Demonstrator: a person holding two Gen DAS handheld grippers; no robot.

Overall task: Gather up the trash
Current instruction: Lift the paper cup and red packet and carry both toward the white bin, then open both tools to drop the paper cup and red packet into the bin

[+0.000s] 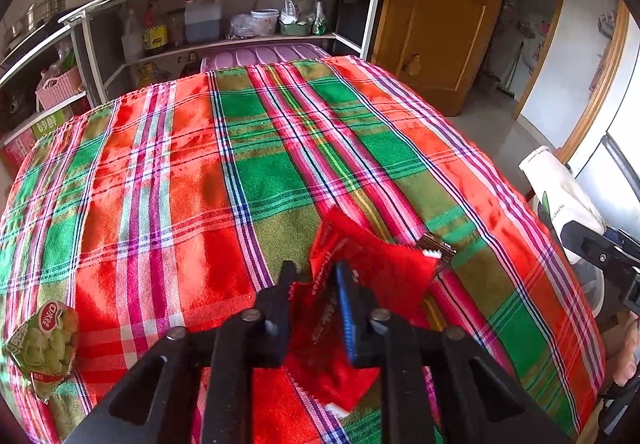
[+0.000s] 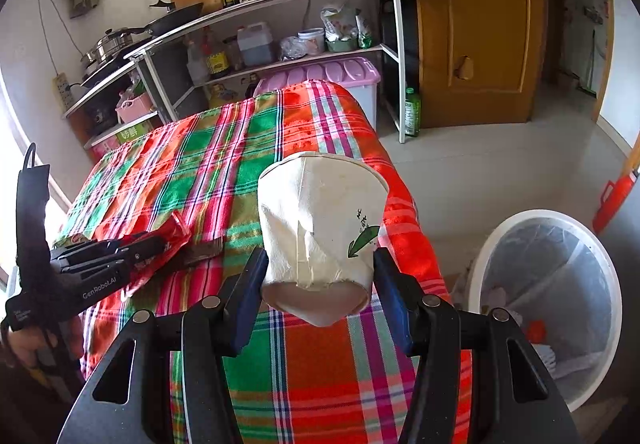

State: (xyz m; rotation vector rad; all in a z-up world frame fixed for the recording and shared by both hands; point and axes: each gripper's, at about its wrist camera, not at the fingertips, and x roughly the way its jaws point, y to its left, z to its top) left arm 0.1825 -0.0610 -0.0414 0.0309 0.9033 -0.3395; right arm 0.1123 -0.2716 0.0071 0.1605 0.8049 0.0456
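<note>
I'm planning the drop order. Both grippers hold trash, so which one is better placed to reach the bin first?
Right. The right gripper already holds the crumpled paper cup at the table's edge, with the white bin just beside it on the floor. The left gripper grips the red wrapper farther across the table.

Tablecloth (image 1: 240, 172): woven plaid cloth, matt. Cup (image 2: 320, 220): creased paper, matt. Red wrapper (image 1: 360, 276): glossy, probably plastic film. Bin (image 2: 480, 284): smooth white plastic, translucent liner.

Left claw (image 1: 314, 284) clamped; right claw (image 2: 318, 284) seemingly gripping.
</note>
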